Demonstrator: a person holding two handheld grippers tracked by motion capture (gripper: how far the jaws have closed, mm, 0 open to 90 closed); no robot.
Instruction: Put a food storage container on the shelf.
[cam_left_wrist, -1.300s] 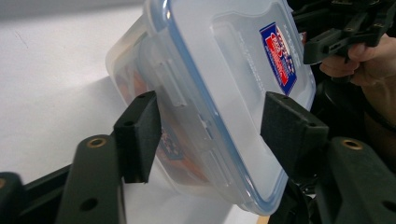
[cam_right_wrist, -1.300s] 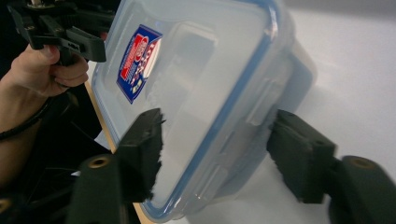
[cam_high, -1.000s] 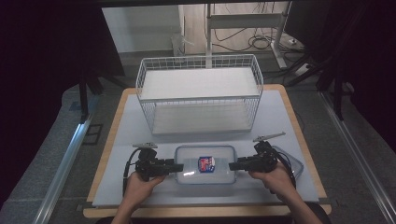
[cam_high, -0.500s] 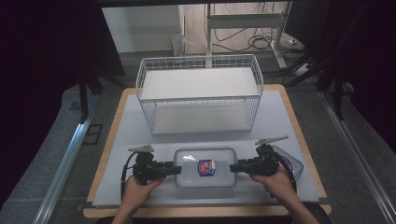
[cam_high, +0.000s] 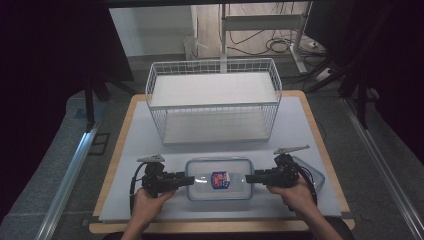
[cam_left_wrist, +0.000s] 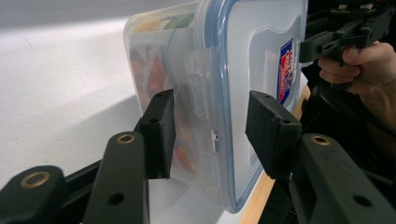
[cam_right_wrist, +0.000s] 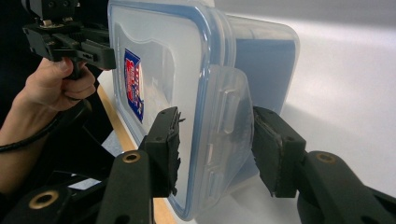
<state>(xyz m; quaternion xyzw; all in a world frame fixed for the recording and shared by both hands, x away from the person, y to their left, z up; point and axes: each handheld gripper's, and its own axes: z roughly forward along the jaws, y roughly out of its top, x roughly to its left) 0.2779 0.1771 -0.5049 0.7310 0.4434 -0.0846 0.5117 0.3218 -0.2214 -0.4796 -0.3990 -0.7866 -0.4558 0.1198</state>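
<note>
Desk (cam_high: 150, 125): white mat on wood top. Wire basket (cam_high: 214, 100) is seen at 12 o'clock, far half of mat, upright, nothing visible inside.

Box (cam_high: 219, 179): clear plastic w/ blue-rimmed lid, is seen at 6 o'clock, near edge of mat, lying flat, lid on. Red/blue label (cam_high: 219, 179) is seen at lid centre. Orange/red and green contents are glimpsed through wall in left gripper view; not identifiable.

L gripper (cam_high: 189, 179): held at box's 9 o'clock end, hand (cam_high: 148, 204) behind it. In left gripper view the fingers (cam_left_wrist: 161, 133) are parted, one either side of the end latch flap (cam_left_wrist: 198, 88); one pad is close against box wall, the other stands off the lid w/ a gap. Contact cannot be told; no squeeze is visible.

R gripper (cam_high: 248, 178): held at box's 3 o'clock end, hand (cam_high: 296, 192) behind. In right gripper view the fingers (cam_right_wrist: 166, 149) are spread, straddling that end's flap (cam_right_wrist: 227, 126), which is swung out from the wall. Gaps are seen both sides; not clamped.

A second blue-rimmed lid (cam_high: 311, 174) is partly seen on mat just beyond R hand, at 3 o'clock.

Cables are seen on floor past desk, 12–1 o'clock.
</note>
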